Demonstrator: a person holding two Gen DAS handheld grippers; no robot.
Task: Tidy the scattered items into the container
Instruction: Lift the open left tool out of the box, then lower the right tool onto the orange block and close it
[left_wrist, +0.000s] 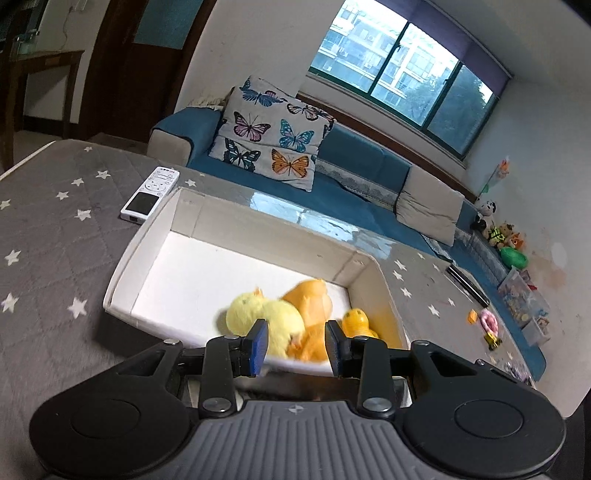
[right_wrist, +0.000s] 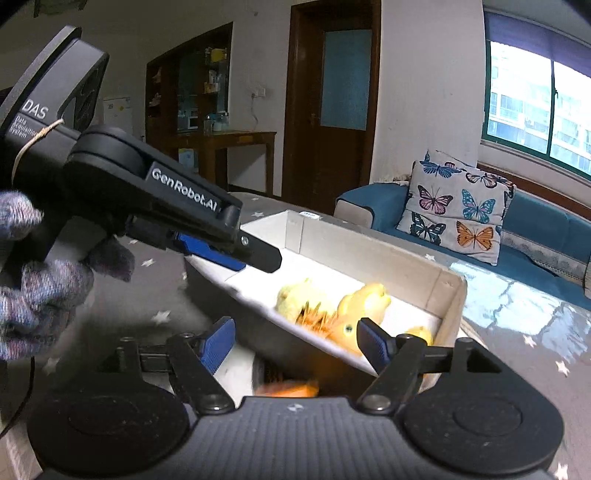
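A white cardboard box (left_wrist: 147, 254) stands on the grey star-patterned table. In it lie a pale yellow plush chick (left_wrist: 266, 317), an orange plush toy (left_wrist: 310, 299) and a small yellow rubber duck (left_wrist: 356, 321). My left gripper (left_wrist: 295, 345) is open and empty, just above the box's near rim. In the right wrist view the box (right_wrist: 369, 254) holds the same toys (right_wrist: 332, 310), blurred. My right gripper (right_wrist: 295, 343) is open over the box's near wall. A blurred orange thing (right_wrist: 288, 387) shows below it. The left gripper (right_wrist: 236, 254) reaches over the box from the left.
A white remote (left_wrist: 149, 194) lies on the table left of the box. A blue sofa with a butterfly cushion (left_wrist: 269, 136) stands behind. Small toys (left_wrist: 487, 325) and a dark bar (left_wrist: 467, 284) lie at the table's far right.
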